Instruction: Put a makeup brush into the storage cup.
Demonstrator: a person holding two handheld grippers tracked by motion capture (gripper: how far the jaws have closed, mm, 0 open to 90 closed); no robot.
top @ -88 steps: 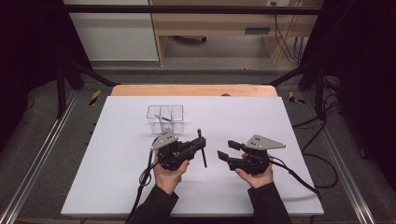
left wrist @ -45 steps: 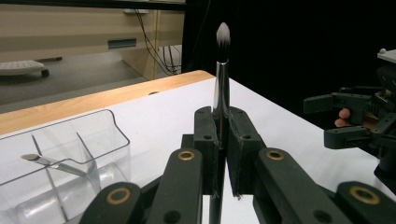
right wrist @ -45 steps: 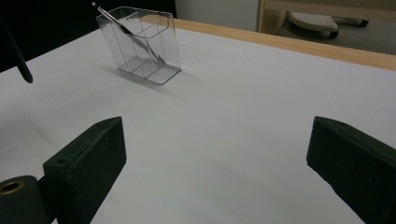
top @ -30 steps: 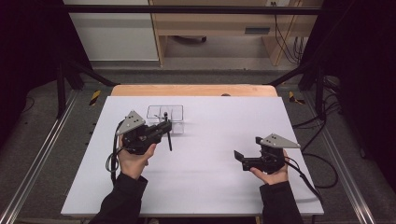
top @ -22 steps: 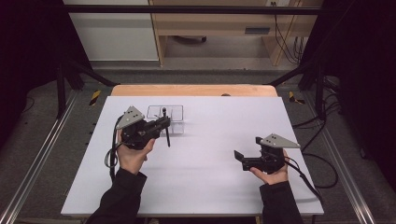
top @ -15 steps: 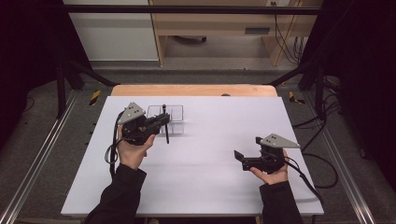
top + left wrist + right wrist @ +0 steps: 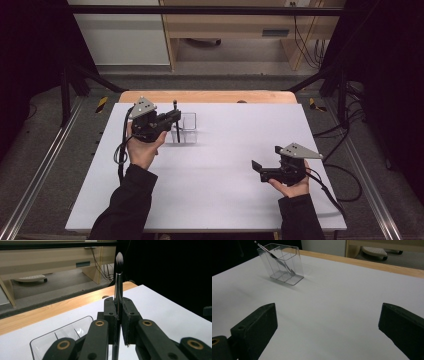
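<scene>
While the left gripper (image 7: 117,322) clamps a black makeup brush (image 7: 118,287) upright, bristles up, its lower end hangs over the clear divided organizer (image 7: 186,128). One thin silver-tipped stick (image 7: 265,249) leans inside that organizer. Well apart, the right gripper (image 7: 257,170) rests with jaws spread wide, holding nothing. Everything sits on a white table (image 7: 220,185) with a wooden far edge; beyond lie grey floor and pale cabinets.
</scene>
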